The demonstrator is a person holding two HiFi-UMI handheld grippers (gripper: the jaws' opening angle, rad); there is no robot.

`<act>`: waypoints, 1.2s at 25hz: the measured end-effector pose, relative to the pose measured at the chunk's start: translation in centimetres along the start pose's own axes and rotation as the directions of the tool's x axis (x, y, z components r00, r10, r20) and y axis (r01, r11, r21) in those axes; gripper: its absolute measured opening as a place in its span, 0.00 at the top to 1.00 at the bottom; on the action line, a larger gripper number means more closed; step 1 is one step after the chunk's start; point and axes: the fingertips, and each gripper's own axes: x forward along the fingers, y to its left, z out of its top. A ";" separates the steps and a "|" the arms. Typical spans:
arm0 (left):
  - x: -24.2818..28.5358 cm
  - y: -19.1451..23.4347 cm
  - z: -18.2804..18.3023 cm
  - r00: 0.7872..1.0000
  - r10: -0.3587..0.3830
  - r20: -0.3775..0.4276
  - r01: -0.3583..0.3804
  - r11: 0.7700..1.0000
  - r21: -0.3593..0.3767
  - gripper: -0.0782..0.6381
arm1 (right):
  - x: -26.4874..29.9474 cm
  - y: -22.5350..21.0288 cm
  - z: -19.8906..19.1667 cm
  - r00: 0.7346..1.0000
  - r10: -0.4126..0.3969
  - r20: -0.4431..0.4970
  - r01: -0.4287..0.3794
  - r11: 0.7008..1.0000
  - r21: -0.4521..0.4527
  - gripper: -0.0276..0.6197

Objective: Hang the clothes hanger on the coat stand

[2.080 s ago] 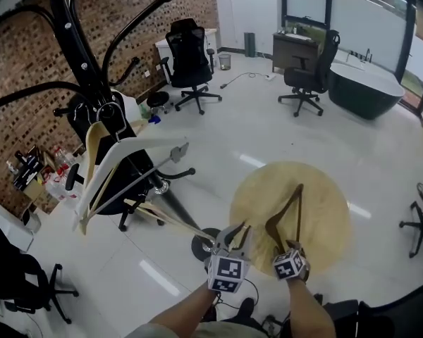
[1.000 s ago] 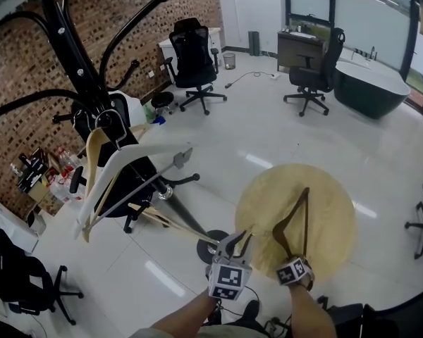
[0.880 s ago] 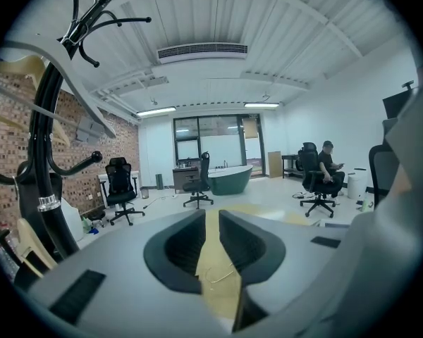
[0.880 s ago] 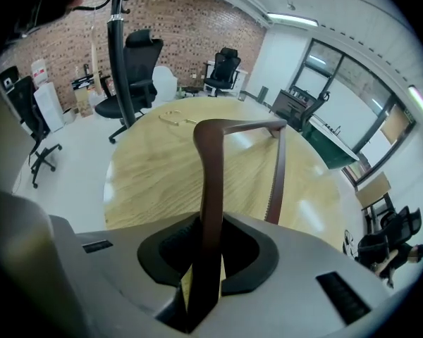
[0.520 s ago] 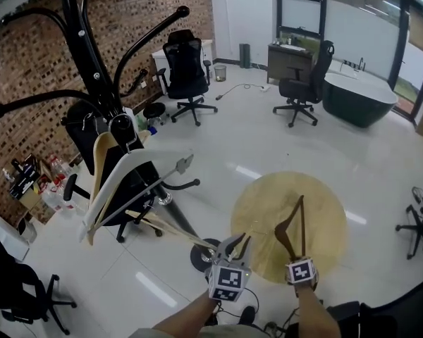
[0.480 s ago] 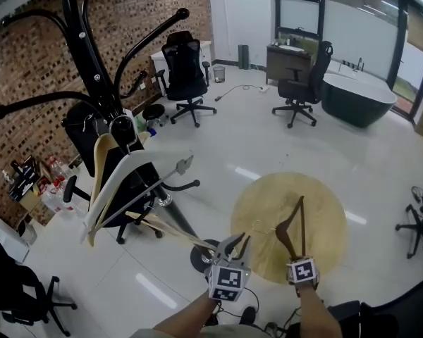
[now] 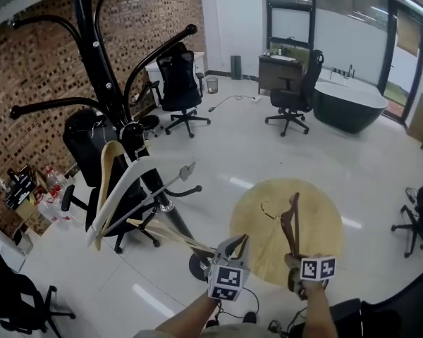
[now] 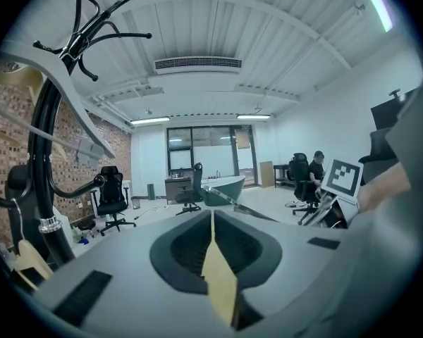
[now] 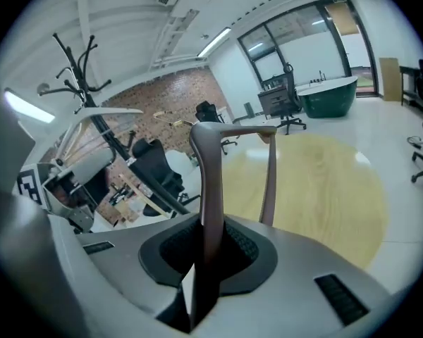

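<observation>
Right gripper (image 7: 294, 265) was clamped on the lower end of one arm of the brown clothes hanger (image 7: 290, 220), with nothing else supporting it. The hanger was in the air over the near edge of the round wooden table (image 7: 324, 210), well apart from the coat stand (image 7: 106, 69).

Left gripper (image 7: 233, 248) had its jaws pressed together. Only a tan sliver showed at the seam and I couldn't tell what it was.

Risks, as I judged them:
- The pinch sat far from the hook, so there was a long lever. Any bump could have pivoted the hanger in the jaws or pulled it out.
- The lower branch already carried a white hanger (image 7: 127, 182) and a pale wooden one (image 7: 107, 167). A swing-in there could have knocked them off.
- The hook was thin and small, so it would have been easy to miss a branch.

Orientation: the long axis ran straight out of the jaws, up and away from the person. The wire hook sat at the far end and was turned left, toward the stand.
</observation>
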 end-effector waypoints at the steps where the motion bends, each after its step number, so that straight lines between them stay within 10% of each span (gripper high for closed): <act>1: -0.2 -0.1 0.3 1.000 -0.005 0.005 0.005 1.000 0.000 0.85 | -0.7 1.1 0.2 1.000 0.028 0.007 -0.028 1.000 0.002 0.89; 13: -3.5 2.5 2.4 0.999 0.030 0.041 -0.028 0.999 -0.047 0.86 | -8.4 11.1 4.6 0.931 0.346 0.113 -0.344 0.938 -0.038 0.89; 30: -9.4 5.9 2.2 0.996 0.080 0.048 -0.077 0.996 -0.048 0.87 | -16.4 23.0 7.4 0.706 0.691 0.159 -0.681 0.723 -0.120 0.89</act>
